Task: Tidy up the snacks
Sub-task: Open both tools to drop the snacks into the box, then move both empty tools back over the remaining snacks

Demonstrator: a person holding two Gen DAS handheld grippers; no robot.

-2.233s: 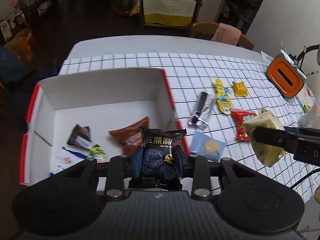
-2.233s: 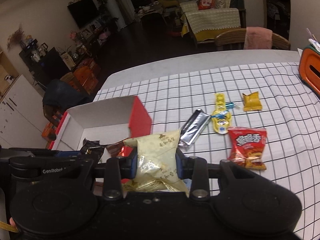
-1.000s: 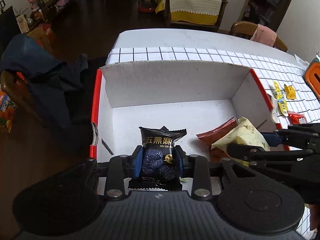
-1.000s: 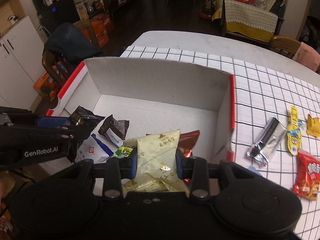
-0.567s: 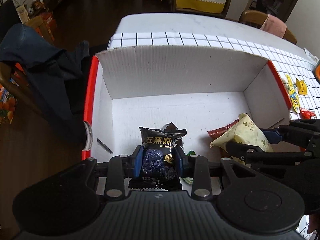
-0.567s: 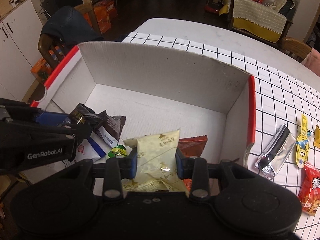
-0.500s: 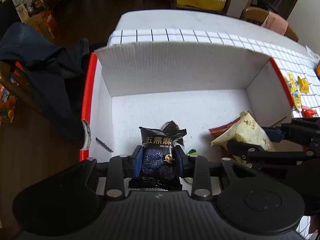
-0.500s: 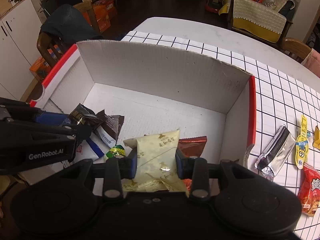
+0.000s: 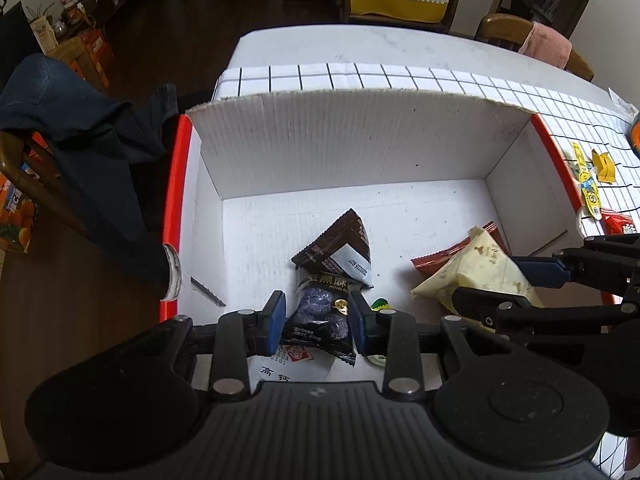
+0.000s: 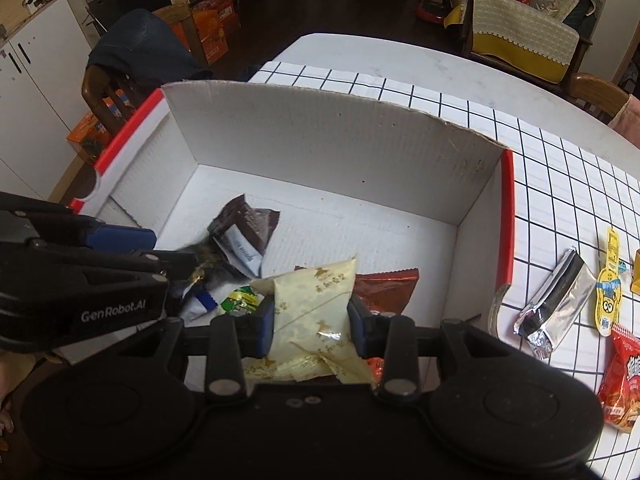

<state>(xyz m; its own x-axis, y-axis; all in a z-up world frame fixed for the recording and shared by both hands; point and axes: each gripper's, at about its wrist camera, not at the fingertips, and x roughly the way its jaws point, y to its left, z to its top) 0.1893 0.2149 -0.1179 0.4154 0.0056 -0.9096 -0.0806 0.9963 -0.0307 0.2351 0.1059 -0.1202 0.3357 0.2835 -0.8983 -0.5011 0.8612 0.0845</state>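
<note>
Indoors, grid-patterned tablecloth under box.

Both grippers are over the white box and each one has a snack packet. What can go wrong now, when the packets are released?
The left gripper and right gripper hang close together, so they might bump when opening. The black packet would land on the brown packet and the white sachet, perhaps sliding off. The cream packet sits near the box's right wall and could catch on it.
</note>
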